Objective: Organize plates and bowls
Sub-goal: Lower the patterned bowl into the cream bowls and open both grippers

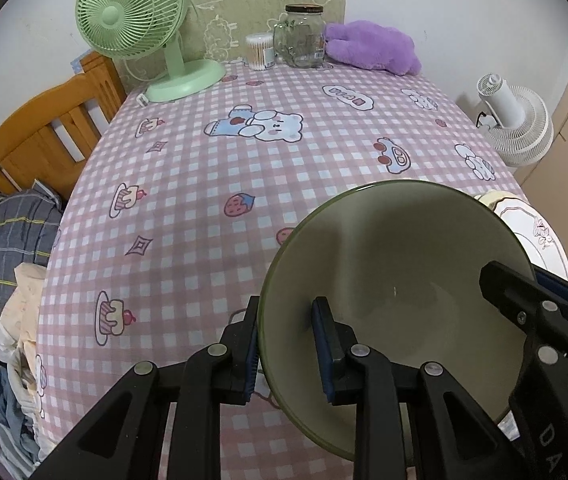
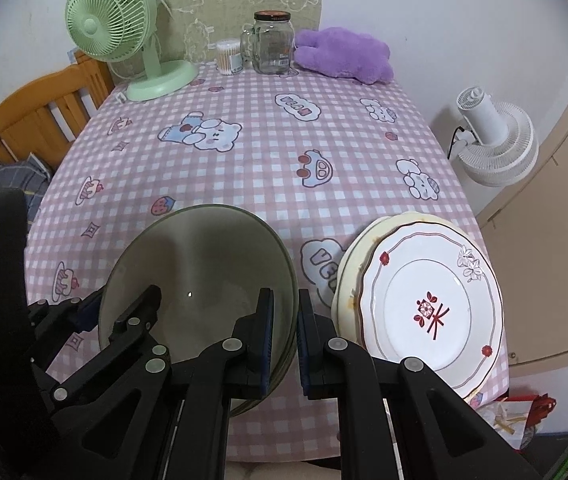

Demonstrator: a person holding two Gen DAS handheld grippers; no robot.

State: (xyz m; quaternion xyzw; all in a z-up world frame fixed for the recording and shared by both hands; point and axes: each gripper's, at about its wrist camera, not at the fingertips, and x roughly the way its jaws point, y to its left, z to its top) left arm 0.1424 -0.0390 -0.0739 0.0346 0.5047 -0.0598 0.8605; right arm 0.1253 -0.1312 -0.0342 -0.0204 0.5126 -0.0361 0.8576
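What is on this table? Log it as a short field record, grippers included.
held item: green bowl, both grippers straddling its rim on opposite sides
left gripper: one finger inside the bowl, one outside; grip not confirmed
right gripper: likewise, rim between its fingers
plates: floral plate atop a cream plate, right of the bowl
surface: pink checked tablecloth
far edge: green desk fan, cotton swab tub, glass jar, purple plush toy
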